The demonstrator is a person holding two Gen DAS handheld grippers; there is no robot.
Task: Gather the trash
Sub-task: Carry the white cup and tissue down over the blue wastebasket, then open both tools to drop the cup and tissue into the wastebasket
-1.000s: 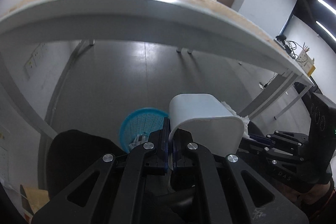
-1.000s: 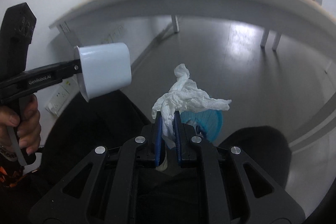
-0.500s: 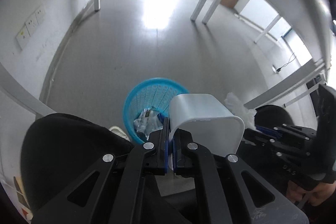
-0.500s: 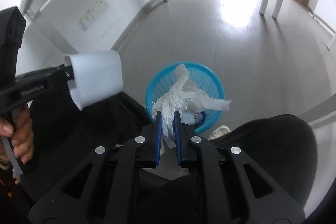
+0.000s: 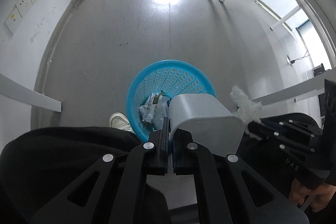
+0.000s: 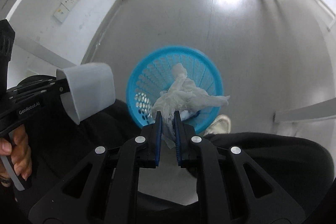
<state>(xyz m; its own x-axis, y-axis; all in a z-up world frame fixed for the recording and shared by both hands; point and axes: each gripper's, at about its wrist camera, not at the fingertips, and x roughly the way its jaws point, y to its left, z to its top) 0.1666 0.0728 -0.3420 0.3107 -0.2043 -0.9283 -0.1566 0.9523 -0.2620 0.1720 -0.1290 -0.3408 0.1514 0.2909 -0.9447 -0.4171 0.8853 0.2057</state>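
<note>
A crumpled white paper tissue [image 6: 184, 96] is pinched between the blue pads of the right gripper [image 6: 167, 119], whose jaws stand nearly closed on its lower twist; the rest of it fans out above the round blue perforated plastic waste basket [image 6: 147, 77] on the grey floor. The left gripper [image 5: 170, 135] has its jaws pressed almost together on the thin wall of a white plastic cup [image 5: 201, 114], held on its side with its mouth toward the camera.

The left wrist view looks into the basket [image 5: 168, 75] and shows what the other does not — crumpled wrappers and plastic scraps [image 5: 153, 108] lying at its bottom, partly hidden by the cup. There the tissue [image 5: 245, 102] appears only as a white tuft to the right, off the basket's rim.

The right wrist view shows the cup [image 6: 88, 89] from outside, hanging left of the basket rather than over it, and a hand [image 6: 16, 150] gripping the left tool's handle. A white shoe [image 6: 218, 123] rests just beside the basket, with dark-trousered legs [image 6: 262, 150] either side.
</note>
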